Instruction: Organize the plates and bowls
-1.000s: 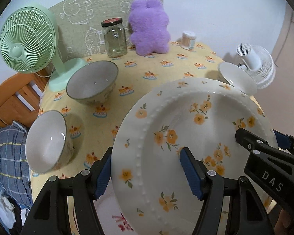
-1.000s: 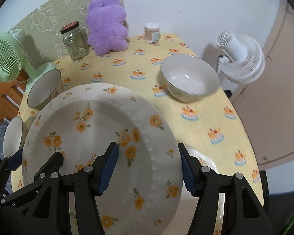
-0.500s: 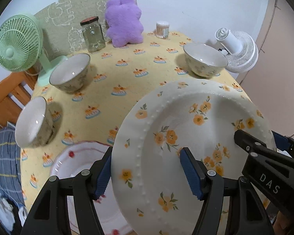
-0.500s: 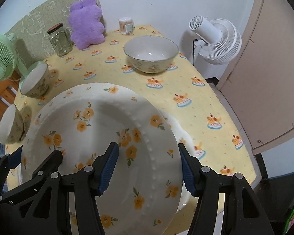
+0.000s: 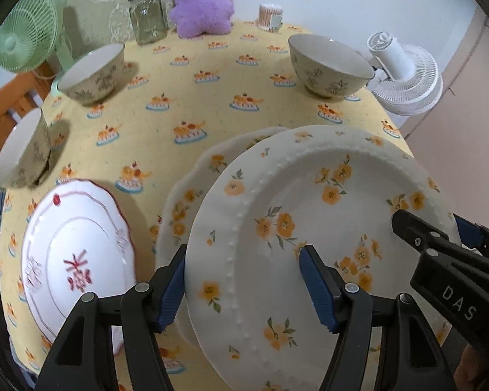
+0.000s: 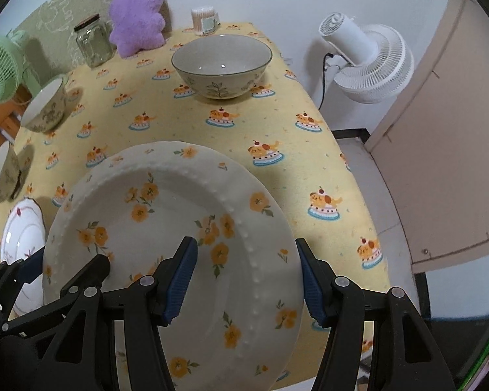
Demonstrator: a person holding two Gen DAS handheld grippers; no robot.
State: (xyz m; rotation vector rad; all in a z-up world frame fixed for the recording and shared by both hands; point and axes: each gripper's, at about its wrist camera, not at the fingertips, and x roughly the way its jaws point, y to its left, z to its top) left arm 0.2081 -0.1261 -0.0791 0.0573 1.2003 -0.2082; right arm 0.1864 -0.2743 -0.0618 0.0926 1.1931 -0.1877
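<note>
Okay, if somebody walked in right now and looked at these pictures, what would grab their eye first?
Probably the big orange-flowered plate, held over the yellow tablecloth with the left hand-held gripper and right hand-held gripper each straddling its rim. Next, the purple plush toy at the far edge by the glass jar.

soft, even indoor light is falling; bowls [image 5: 94, 73] are casting short shadows; fisheye edges are bending, corners darkening.

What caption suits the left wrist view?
Both grippers carry an orange-flowered plate above a matching plate on the yellow tablecloth.
</note>
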